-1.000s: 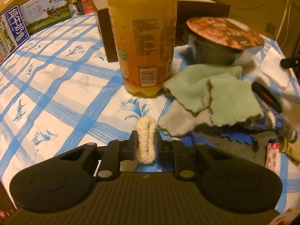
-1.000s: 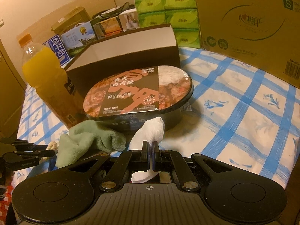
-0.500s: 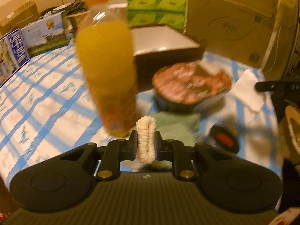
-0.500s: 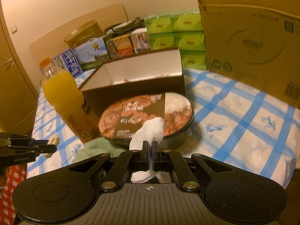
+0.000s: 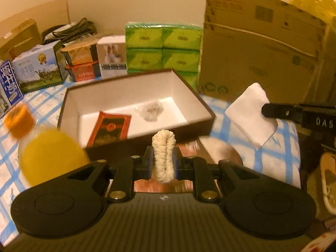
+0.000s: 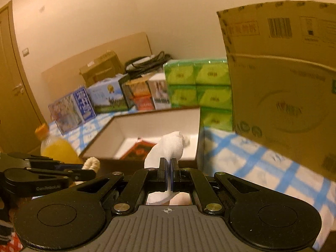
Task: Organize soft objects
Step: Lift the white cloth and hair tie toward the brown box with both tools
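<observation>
The open box (image 5: 134,96) lies straight ahead of and below both tools, its long side running across the view, its white floor bare except for a red packet (image 5: 109,129) near the front wall and a small clear bag (image 5: 150,109) toward the middle. The left tool (image 5: 163,161) is clamped on a cream rope loop (image 5: 164,155), which stands upright between the pads with its rounded top poking above them and its lower end hanging just under; the jaws stand only as far apart as the thick cord forces them. The loop sits just short of the box's near rim, so the left hand looks the nearer of the two to a drop inside. The right tool (image 6: 168,168) has its jaws pressed all but together on a white cloth (image 6: 168,147), a thin fold of which is pinched between the pads while the bulk puffs up ahead and a tail hangs below. From the left view that cloth (image 5: 250,113) hangs to the right of the box, beyond its right wall, so the right hand would have to travel left and forward to get over the opening. An orange drink bottle (image 5: 48,151) stands close on the left, beside the box's near corner, and a lidded bowl (image 5: 218,149) lies under the tools on the blue-checked table (image 5: 262,157); both are in the path of a low approach.
</observation>
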`<state>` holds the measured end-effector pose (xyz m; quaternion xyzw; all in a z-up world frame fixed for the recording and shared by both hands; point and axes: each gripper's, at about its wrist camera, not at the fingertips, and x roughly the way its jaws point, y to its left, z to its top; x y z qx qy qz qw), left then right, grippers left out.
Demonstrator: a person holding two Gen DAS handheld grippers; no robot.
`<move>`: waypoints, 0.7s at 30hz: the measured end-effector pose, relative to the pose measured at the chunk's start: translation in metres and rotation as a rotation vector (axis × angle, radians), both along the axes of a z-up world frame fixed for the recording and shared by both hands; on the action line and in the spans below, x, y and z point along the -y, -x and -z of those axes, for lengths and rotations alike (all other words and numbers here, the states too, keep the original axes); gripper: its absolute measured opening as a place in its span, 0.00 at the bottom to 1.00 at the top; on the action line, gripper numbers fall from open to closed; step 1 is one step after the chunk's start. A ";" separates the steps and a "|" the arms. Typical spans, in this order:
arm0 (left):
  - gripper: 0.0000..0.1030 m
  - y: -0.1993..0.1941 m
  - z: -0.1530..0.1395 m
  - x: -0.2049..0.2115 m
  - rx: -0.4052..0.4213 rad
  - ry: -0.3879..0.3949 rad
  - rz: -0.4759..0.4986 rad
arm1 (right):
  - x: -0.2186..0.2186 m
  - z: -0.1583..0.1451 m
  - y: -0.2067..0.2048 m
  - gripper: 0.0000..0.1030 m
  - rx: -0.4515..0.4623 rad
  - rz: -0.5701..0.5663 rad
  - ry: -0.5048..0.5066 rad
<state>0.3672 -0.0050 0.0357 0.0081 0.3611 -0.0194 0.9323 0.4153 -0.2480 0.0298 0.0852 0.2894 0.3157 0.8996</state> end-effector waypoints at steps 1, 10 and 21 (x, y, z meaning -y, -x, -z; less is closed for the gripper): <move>0.17 -0.009 -0.002 0.001 0.001 -0.008 -0.018 | -0.001 -0.001 -0.010 0.02 0.003 -0.006 -0.005; 0.18 -0.089 -0.006 -0.005 -0.039 -0.004 -0.191 | -0.034 0.005 -0.090 0.02 0.015 -0.046 -0.009; 0.24 -0.143 0.025 -0.019 -0.121 -0.019 -0.333 | -0.071 0.053 -0.144 0.03 -0.041 -0.047 0.028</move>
